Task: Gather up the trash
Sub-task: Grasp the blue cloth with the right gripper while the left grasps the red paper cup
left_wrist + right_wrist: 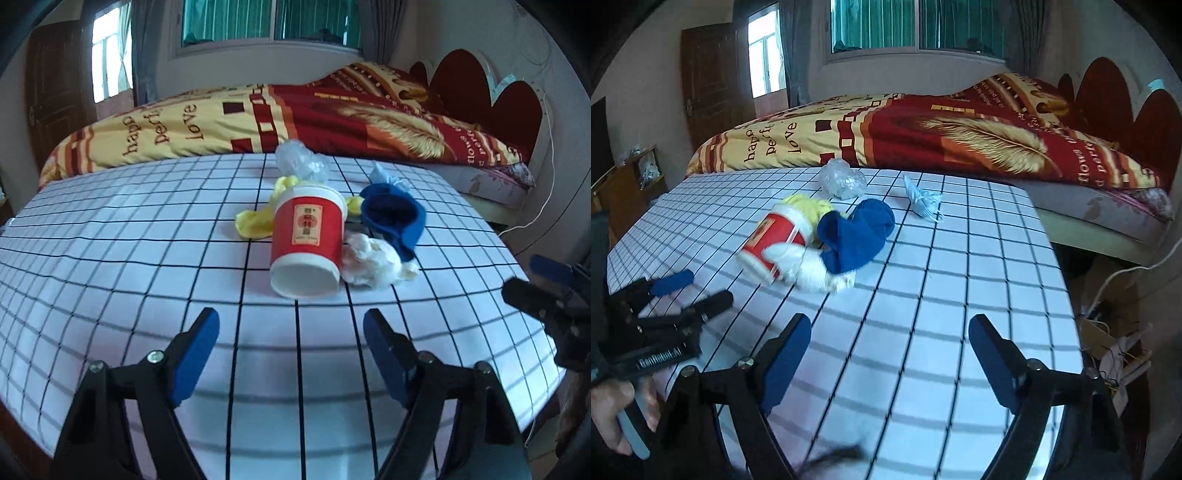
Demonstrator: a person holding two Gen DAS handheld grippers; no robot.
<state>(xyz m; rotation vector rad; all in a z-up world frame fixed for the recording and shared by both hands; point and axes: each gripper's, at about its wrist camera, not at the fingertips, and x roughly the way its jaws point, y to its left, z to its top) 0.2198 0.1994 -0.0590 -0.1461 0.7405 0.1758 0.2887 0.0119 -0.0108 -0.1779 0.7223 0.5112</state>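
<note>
Your left gripper [291, 328] hangs low over the near part of the table [110, 258] with its blue pads spread wide and nothing between them; it touches nothing. Your right gripper [890, 332] is likewise wide apart and holds nothing, above the near right part of the table. From the right wrist view you can read "GenRobot.AI" on the body of your left gripper, in white on black. The trash lies in a loose heap at the middle of the table, ahead of both grippers. A red cup [306, 243] lies on its side with its white base toward your left gripper; its yellow label bears small print too fine to read. A white wad [369, 262] touches the cup on its right, a blue cloth [395, 218] lies just behind the wad, and a yellow scrap [255, 221] pokes out behind the cup. A clear plastic ball [301, 162] sits near the far edge, and a pale blue scrap [923, 199] lies apart to the right. The quilt [221, 122] on the bed reads "love" and "happ".
</note>
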